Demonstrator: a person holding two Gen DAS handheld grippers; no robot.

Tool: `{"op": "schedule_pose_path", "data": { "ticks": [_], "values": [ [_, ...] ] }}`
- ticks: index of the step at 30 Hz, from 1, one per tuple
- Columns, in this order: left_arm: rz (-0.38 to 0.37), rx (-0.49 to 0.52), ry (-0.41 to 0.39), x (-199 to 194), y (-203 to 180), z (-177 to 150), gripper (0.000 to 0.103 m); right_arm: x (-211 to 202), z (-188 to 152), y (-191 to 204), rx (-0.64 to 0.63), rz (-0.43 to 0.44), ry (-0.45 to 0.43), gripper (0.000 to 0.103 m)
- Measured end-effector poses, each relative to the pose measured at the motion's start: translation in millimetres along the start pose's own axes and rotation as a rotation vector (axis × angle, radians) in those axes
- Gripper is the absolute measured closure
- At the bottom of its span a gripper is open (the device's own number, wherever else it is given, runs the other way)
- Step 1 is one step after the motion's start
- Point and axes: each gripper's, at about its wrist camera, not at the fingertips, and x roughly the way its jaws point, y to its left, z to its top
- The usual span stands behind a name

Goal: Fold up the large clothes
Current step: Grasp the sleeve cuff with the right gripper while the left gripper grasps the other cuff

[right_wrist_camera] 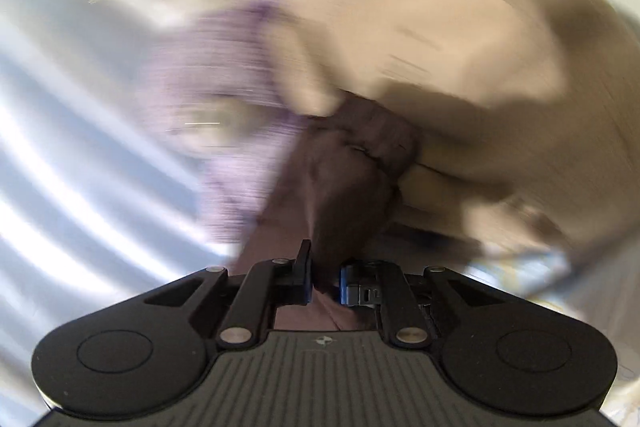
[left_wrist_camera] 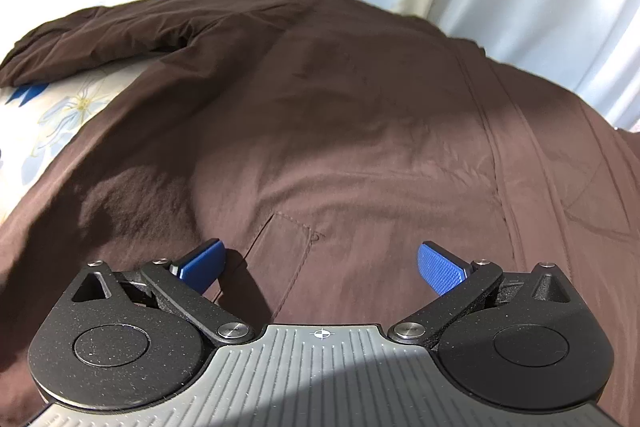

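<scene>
Left gripper (left_wrist_camera: 320, 265) hovers with its blue pads spread wide, released, just above the brown jacket (left_wrist_camera: 328, 131) lying flat on the floral bedsheet (left_wrist_camera: 68, 107). Right gripper (right_wrist_camera: 325, 277) is clenched on a bunched fold of the jacket (right_wrist_camera: 348, 195), with blurred surroundings.

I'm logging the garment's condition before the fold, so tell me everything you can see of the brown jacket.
The brown jacket is dark, of thin, matte, lightly wrinkled woven fabric. It lies spread over a floral bedsheet, one sleeve stretched out to the left. A stitched pocket flap with a small snap and long vertical seams show. The open left claw hovers just above it; whether it touches is unclear. In the blurred right wrist view, the right claw is shut on a bunched brown fold of it.
</scene>
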Motion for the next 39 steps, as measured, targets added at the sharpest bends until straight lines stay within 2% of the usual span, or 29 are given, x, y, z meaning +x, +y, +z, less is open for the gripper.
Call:
{"op": "schedule_pose_path", "data": {
  "ticks": [2,4,7,8,10,11,12,14,16,19,20,21,22,25,27,29,30,31,33,36,39],
  "values": [
    [-0.036,-0.024,-0.010,-4.5,0.5,9.9,0.000,-20.6,-10.9,61.1,-0.188,0.094,-0.022,0.091],
    [-0.127,-0.051,-0.059,-11.5,1.8,24.3,0.000,-37.4,-37.1,123.7,-0.375,0.198,0.006,0.089],
    [-0.239,-0.064,-0.101,-10.6,-2.2,53.8,0.000,-55.5,-105.8,206.5,-0.646,0.331,0.090,0.079],
    [-0.278,-0.076,-0.112,-8.3,-4.1,64.0,0.000,-58.4,-134.5,228.0,-0.733,0.376,0.128,0.072],
    [-0.355,-0.089,-0.122,-1.0,-7.5,79.8,0.000,-55.3,-193.3,256.9,-0.892,0.441,0.242,0.047],
    [-0.380,-0.092,-0.121,3.6,-9.1,86.3,0.000,-49.8,-223.6,265.2,-0.968,0.463,0.334,0.029],
    [-0.405,-0.091,-0.115,9.7,-10.6,92.3,0.000,-44.9,-251.0,267.9,-1.027,0.457,0.416,0.028],
    [-0.459,-0.089,-0.085,24.4,-14.6,104.1,0.000,-44.1,-282.7,261.4,-1.079,0.440,0.491,0.028],
    [-0.522,-0.107,-0.037,43.5,-19.9,113.5,0.000,-48.1,-286.9,247.5,-1.049,0.440,0.530,0.028],
    [-0.591,-0.150,0.045,74.7,-31.5,121.3,0.001,-41.9,-265.3,221.0,-0.896,0.392,0.562,0.028],
    [-0.611,-0.158,0.070,82.2,-35.7,122.5,0.007,-38.7,-257.4,209.3,-0.826,0.366,0.569,0.029],
    [-0.628,-0.166,0.101,93.3,-42.1,125.6,0.016,-32.7,-248.9,198.3,-0.753,0.342,0.588,0.037],
    [-0.633,-0.174,0.136,104.0,-48.2,127.8,0.019,-24.1,-239.4,188.7,-0.680,0.323,0.607,0.041],
    [-0.651,-0.182,0.213,126.9,-65.0,128.6,0.024,-17.7,-228.7,150.1,-0.480,0.302,0.639,0.053],
    [-0.663,-0.194,0.249,140.4,-70.3,126.6,0.045,-15.3,-224.5,133.6,-0.418,0.276,0.614,0.057],
    [-0.677,-0.214,0.267,149.6,-73.8,126.9,0.054,-16.4,-222.7,122.8,-0.394,0.255,0.583,0.059],
    [-0.683,-0.219,0.272,153.1,-75.4,127.7,0.066,-16.9,-220.8,118.1,-0.382,0.255,0.576,0.060],
    [-0.690,-0.221,0.280,155.6,-77.1,129.3,0.071,-16.5,-219.8,114.1,-0.367,0.255,0.572,0.061],
    [-0.691,-0.213,0.267,154.7,-78.9,133.7,0.078,-13.7,-220.0,107.9,-0.349,0.254,0.582,0.072],
    [-0.662,-0.140,0.159,134.2,-82.8,149.6,0.081,-7.6,-219.2,108.6,-0.318,0.262,0.639,0.080],
    [-0.593,-0.033,-0.005,106.4,-84.0,169.1,0.082,-15.9,-208.7,126.6,-0.428,0.276,0.540,0.081]
  ]
}}
